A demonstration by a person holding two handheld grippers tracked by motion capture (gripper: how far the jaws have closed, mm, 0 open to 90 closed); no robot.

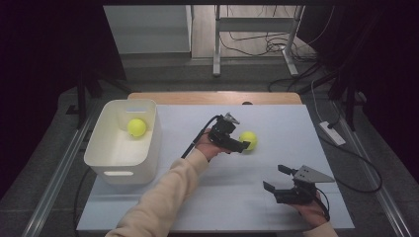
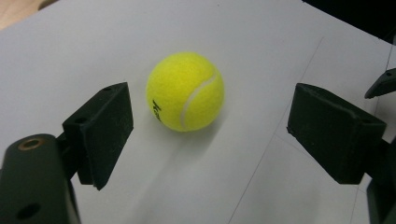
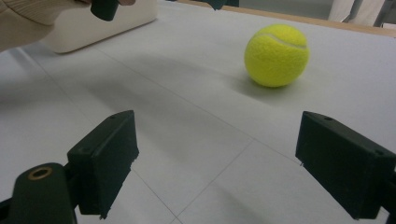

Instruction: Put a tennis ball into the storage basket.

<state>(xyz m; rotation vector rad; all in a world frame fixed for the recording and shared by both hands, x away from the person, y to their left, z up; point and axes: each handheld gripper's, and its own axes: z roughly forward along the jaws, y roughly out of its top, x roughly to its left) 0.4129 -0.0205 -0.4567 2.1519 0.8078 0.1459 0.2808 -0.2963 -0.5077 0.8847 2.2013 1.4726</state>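
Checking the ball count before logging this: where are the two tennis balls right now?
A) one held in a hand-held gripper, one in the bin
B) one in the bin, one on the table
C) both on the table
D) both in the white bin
B: one tennis ball lies inside the white bin; the other tennis ball rests on the table, ahead of the left hand-held gripper, whose jaws stand open and apart from it.

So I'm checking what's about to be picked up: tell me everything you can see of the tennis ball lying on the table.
The tennis ball is bright yellow-green and fuzzy like felt, with a curved white seam and small dark print on one side. It looks whole and round, resting on the white table cover, right of the white bin. The left gripper is beside it with jaws open on either side, not touching.
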